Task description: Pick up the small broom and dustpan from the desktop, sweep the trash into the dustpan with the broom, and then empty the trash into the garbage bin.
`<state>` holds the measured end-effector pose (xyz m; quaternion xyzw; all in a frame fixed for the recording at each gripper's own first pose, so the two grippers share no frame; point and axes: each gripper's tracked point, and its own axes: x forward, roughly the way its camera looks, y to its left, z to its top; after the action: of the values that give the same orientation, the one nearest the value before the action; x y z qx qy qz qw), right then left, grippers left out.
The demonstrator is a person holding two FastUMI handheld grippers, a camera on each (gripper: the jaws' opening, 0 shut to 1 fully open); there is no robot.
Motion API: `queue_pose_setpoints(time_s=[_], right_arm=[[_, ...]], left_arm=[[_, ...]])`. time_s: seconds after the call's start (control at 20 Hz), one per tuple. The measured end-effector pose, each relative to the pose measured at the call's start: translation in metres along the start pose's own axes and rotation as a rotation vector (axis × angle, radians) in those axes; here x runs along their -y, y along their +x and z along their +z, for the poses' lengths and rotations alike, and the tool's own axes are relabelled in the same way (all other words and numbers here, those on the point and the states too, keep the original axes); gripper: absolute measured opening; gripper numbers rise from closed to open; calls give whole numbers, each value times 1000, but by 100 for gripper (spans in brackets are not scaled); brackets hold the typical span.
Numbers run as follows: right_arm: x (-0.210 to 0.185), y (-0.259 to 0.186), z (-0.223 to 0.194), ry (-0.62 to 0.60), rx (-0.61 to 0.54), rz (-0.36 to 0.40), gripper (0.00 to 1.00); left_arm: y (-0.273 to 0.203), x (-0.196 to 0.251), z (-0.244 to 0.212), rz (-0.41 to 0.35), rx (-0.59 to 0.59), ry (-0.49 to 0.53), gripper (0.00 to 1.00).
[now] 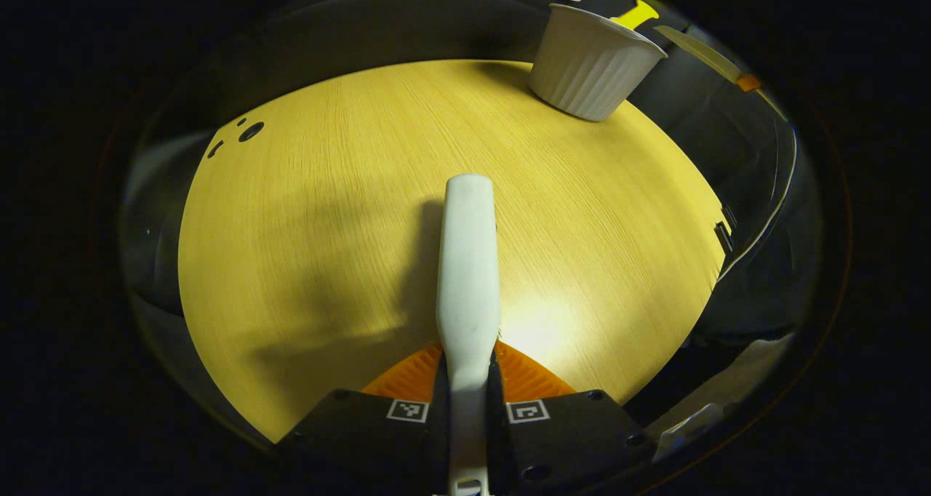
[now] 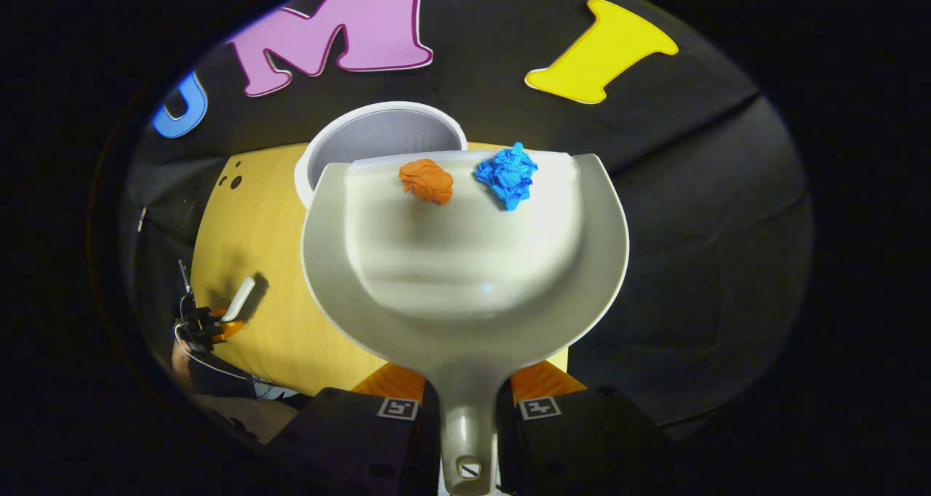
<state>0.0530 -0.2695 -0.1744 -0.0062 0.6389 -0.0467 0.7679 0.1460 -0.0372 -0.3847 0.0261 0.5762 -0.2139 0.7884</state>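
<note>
In the left gripper view my left gripper (image 1: 468, 369) is shut on the small white broom (image 1: 469, 263), which points forward over the yellow wooden desktop (image 1: 327, 190). The white ribbed garbage bin (image 1: 593, 63) stands at the table's far right. In the right gripper view my right gripper (image 2: 468, 387) is shut on the handle of the pale dustpan (image 2: 465, 278). An orange paper ball (image 2: 427, 180) and a blue paper ball (image 2: 508, 174) lie at the pan's front lip, which reaches over the bin (image 2: 364, 136). The left gripper (image 2: 214, 325) with the broom (image 2: 240, 300) shows far off at the left.
Small dark holes (image 1: 247, 131) mark the desktop's far left corner. The table's right edge (image 1: 716, 263) drops to dark floor. Black cloth wall stands behind the bin. A person's hand and cables (image 2: 196, 350) are at the table's near left edge.
</note>
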Motion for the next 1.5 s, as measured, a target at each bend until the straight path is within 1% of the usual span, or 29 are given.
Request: queue_pose_setpoints(time_s=[0.05, 0.25, 0.3, 0.35, 0.6, 0.85, 0.9, 1.05, 1.25, 1.45, 1.5], right_arm=[[3, 4, 7, -26, -20, -22, 35], [4, 17, 30, -107, -97, -71, 35], [4, 17, 35, -133, -113, -84, 39], [3, 19, 40, -155, -137, -95, 35], [2, 21, 59, -324, -244, -170, 35], [-7, 26, 64, -410, -312, -180, 35], [-8, 27, 66, -412, -313, -183, 35], [-10, 25, 68, -426, -309, -190, 35], [-6, 22, 66, -406, -260, -193, 35], [-5, 5, 60, -301, -141, -113, 35], [-3, -2, 59, -291, -104, -99, 38]], left_arm=[[1, 0, -2, -1, -1, 0, 25], [1, -2, -6, 4, 3, -13, 25], [1, -4, -6, 1, 5, -20, 24], [2, -8, -6, -1, 7, -24, 24], [3, -7, -4, 1, 13, -34, 24], [1, -6, -5, 4, 14, -50, 24], [1, -7, -5, 4, 15, -51, 26], [1, -6, -6, 7, 15, -58, 24], [-1, -5, -6, 15, 14, -61, 25], [-2, -6, -7, 30, 14, -60, 24], [-3, -6, -6, 33, 13, -59, 24]])
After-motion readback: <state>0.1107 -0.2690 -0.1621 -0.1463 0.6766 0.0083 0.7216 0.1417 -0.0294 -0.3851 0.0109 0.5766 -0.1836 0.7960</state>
